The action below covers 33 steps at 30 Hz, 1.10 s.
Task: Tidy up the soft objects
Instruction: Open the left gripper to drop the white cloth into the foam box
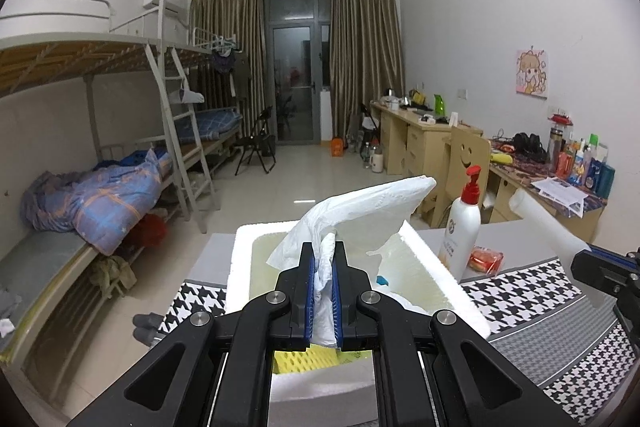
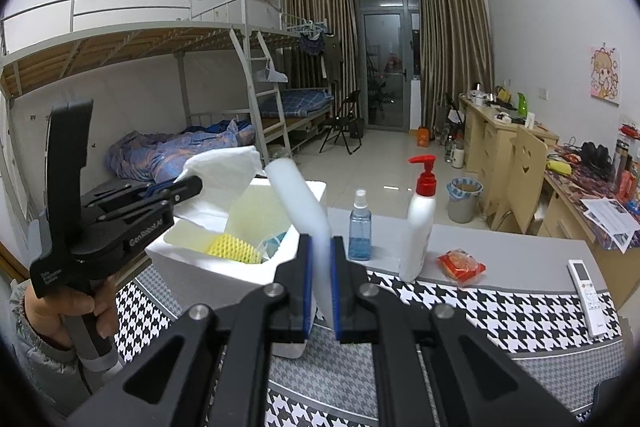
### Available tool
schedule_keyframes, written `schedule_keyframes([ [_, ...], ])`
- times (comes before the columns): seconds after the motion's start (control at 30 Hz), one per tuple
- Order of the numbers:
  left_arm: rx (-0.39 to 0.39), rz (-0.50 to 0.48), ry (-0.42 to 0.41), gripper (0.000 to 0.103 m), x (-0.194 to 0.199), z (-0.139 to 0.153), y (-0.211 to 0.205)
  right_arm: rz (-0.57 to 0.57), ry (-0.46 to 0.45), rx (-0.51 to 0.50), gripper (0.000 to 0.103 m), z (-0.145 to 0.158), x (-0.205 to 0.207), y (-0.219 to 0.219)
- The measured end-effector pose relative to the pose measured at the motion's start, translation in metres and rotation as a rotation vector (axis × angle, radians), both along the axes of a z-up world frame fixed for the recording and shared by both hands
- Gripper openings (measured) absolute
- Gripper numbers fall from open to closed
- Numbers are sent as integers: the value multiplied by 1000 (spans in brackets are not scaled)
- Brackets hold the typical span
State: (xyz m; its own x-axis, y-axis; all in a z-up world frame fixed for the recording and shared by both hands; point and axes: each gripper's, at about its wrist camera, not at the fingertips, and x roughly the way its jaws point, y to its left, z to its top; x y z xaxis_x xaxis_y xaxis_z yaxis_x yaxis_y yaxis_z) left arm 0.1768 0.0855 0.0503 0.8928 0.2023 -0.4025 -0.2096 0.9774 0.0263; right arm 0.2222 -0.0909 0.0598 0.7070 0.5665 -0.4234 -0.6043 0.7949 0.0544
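My left gripper is shut on a white tissue and holds it above the open white foam box. It also shows in the right wrist view, with the tissue over the box. A yellow mesh sponge and a blue item lie inside the box. My right gripper is shut on a white foam sheet, held upright just right of the box. That sheet shows in the left wrist view at the right.
A white pump bottle with red top, a blue spray bottle, a red packet and a white remote stand on the houndstooth-covered table. Bunk beds are at left, desks at right.
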Motion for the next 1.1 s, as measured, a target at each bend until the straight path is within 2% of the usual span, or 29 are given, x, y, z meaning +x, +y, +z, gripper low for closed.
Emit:
schedule_keyframes([
  [0.17,-2,-11,24,10,5,-4,5,-8,9,-6,10,-2,3,5],
  [0.2,-1,-10,27,14,6,-4,6,-10,10,-7,10,-2,5,4],
  [0.3,18,-3,32,39,7,-6,7,-9,16,0,10,-2,5,4],
  [0.37,13,-7,29,49,5,-6,8,-5,22,5,10,-2,5,4],
  [0.43,11,-6,20,68,3,-6,8,-9,23,2,10,-2,6,5],
  [0.47,15,-1,11,71,0,-6,9,-10,25,2,10,-2,6,5],
  [0.53,9,6,-5,87,-2,-4,10,-13,28,0,10,-3,7,7],
  [0.6,1,14,-22,96,-6,-3,13,-14,31,-1,10,-2,8,8],
  [0.73,-18,26,-55,102,-14,0,19,-14,34,-5,10,-1,9,12],
  [1.1,-8,49,-81,102,-31,2,26,17,33,-17,11,3,9,35],
])
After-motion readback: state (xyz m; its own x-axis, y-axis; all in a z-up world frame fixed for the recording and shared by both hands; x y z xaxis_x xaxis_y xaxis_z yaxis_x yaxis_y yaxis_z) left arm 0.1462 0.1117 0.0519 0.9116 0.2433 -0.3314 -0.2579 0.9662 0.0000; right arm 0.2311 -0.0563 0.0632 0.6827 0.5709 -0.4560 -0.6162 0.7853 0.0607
